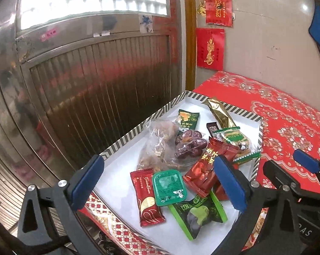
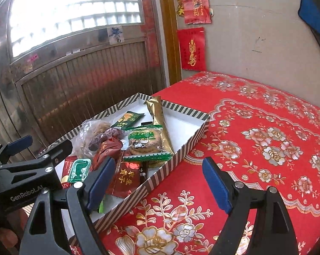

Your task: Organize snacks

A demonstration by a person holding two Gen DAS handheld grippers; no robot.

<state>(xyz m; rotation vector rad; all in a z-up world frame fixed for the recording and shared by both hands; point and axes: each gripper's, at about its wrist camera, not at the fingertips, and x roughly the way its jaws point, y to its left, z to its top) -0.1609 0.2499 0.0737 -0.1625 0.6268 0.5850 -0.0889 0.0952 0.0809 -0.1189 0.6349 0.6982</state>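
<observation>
Only in the left view, the green-wrapped snack [image 1: 199,214]; both grippers' jaws wide apart, empty.

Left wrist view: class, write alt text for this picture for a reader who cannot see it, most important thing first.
A striped box on a red floral tablecloth holds mixed wrapped snacks, among them a green sauce cup, a red bar and a gold packet. The left gripper, blue-padded, hangs open above them, holding nothing. The right gripper shows at the right edge.
</observation>
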